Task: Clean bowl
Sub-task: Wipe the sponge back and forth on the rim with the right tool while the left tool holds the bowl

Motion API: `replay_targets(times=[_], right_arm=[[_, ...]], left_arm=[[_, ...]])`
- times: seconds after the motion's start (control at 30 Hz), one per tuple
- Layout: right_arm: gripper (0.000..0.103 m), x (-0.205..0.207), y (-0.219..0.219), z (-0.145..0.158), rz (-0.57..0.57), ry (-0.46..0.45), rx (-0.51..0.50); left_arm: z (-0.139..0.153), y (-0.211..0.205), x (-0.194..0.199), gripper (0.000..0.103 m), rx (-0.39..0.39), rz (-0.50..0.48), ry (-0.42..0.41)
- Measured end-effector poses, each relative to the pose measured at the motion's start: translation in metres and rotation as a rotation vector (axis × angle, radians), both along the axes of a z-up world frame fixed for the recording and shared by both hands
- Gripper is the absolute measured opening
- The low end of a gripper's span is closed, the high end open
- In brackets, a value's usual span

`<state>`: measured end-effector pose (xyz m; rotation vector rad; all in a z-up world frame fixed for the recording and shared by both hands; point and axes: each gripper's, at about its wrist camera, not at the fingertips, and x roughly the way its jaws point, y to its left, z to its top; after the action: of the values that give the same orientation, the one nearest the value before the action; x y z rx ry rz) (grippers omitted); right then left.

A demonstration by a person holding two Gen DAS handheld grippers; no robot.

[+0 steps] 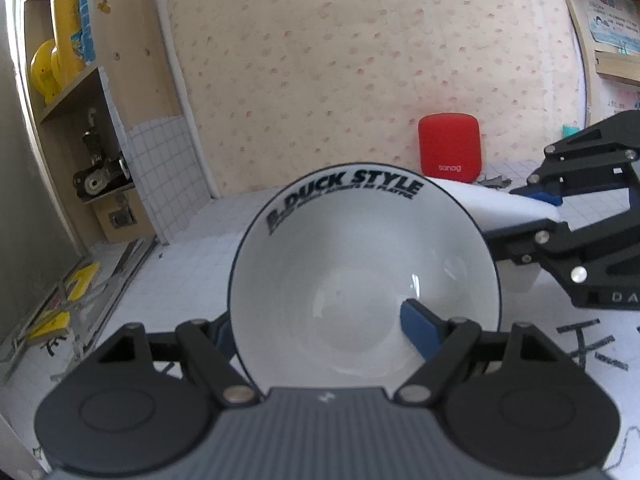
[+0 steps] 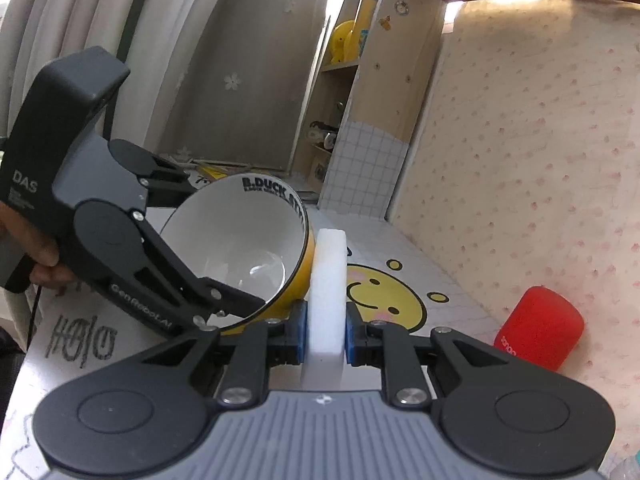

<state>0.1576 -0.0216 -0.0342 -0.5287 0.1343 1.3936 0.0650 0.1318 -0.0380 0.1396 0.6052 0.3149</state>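
On the left, the left hand-held gripper [image 2: 224, 304] is pinching the rim of the white ceramic bowl with yellow outside [image 2: 240, 248], tipped up off the white tiled surface [image 1: 192, 248]. Right beside it, the right hand-held gripper [image 2: 326, 332] squeezes a white foam sponge block [image 2: 330, 276] against the bowl's outer wall. Push too hard and that one-sided rim grip could let the bowl twist loose, I reckon.

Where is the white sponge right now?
In the right wrist view the white sponge is clamped in the right tongs, beside the bowl's yellow outer wall.
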Motion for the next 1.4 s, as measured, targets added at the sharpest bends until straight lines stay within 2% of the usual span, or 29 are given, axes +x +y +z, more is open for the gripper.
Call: replay_targets(times=[0.17,0.37,0.5,0.6,0.73,0.9,1.13,1.4], right_arm=[[0.018,-0.001,-0.002,-0.001,-0.015,-0.007,0.008],[0.018,0.002,-0.012,0.008,-0.023,0.024,0.115],[0.018,0.004,-0.008,0.002,-0.023,0.02,0.046],[0.018,0.0,-0.003,-0.003,-0.012,0.003,0.004],[0.018,-0.001,-0.003,-0.002,-0.012,0.001,0.017],[0.018,-0.006,-0.009,0.005,0.003,0.004,0.117],[0.018,-0.011,-0.001,-0.004,0.017,-0.015,0.045],[0.018,-0.007,0.008,-0.004,0.015,-0.006,0.03]], left_arm=[[-0.001,0.002,-0.003,0.073,-0.024,-0.012,-0.003],[-0.003,0.001,-0.003,0.069,-0.031,-0.01,-0.001],[-0.003,0.002,-0.004,0.069,-0.05,-0.003,-0.002],[-0.002,0.001,-0.005,0.069,-0.035,-0.003,-0.002],[-0.002,0.001,-0.006,0.069,-0.026,0.003,0.0],[0.002,0.004,-0.006,0.069,-0.002,0.012,0.0],[0.002,0.01,-0.009,0.07,-0.011,0.013,-0.011],[0.0,0.014,-0.012,0.07,-0.027,0.013,-0.015]])
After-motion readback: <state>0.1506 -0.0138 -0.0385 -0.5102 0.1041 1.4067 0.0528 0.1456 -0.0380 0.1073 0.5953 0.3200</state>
